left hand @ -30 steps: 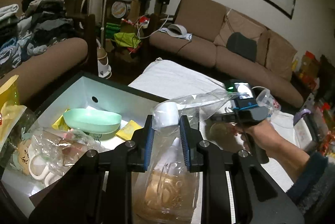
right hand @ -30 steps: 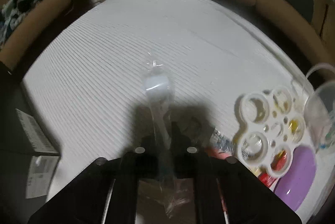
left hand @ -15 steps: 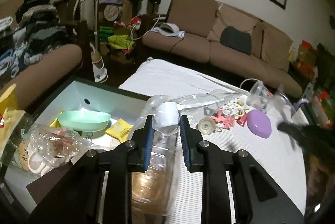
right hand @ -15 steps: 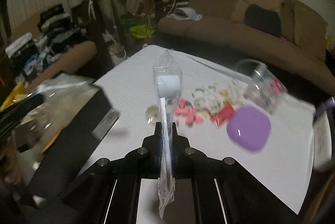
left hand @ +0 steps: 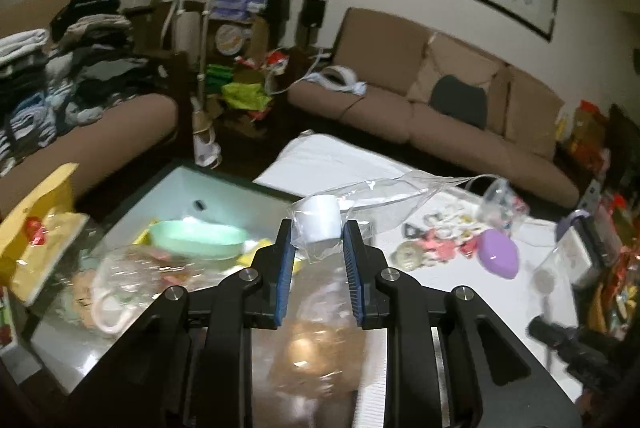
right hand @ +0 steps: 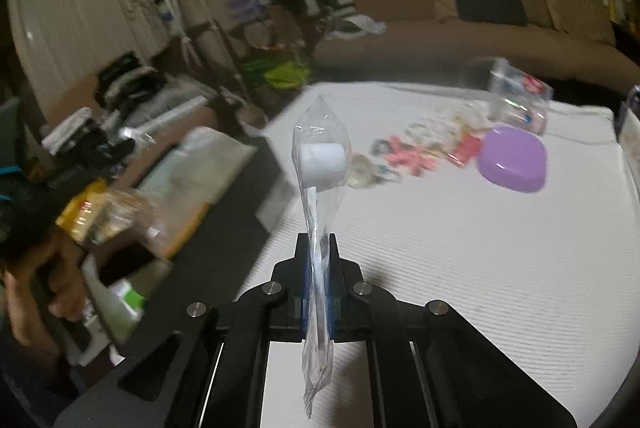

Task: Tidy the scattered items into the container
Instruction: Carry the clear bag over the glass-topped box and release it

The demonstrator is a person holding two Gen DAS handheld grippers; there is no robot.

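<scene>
My left gripper (left hand: 318, 244) is shut on the neck of a clear bottle (left hand: 320, 220) with a white cap, wrapped in a plastic bag, its amber lower part blurred below the pads. It hangs over the near corner of the black-rimmed container (left hand: 224, 184), which holds a green bowl (left hand: 200, 238) and a bagged mug (left hand: 108, 304). My right gripper (right hand: 318, 248) is shut on a white scoop in a clear wrapper (right hand: 322, 164), upright above the white cloth, just right of the container (right hand: 224, 228).
On the white cloth (right hand: 460, 268) lie a purple lid (right hand: 512, 158), pink pieces (right hand: 412, 156) and a clear cup (right hand: 518, 96). A hand (right hand: 24, 304) shows at the left edge. A yellow packet (left hand: 36, 220) stands left of the container. Sofas surround the table.
My right gripper has lifted the wrapped scoop off the cloth and swung it up and toward the container. The left gripper has risen a little with the bottle.
</scene>
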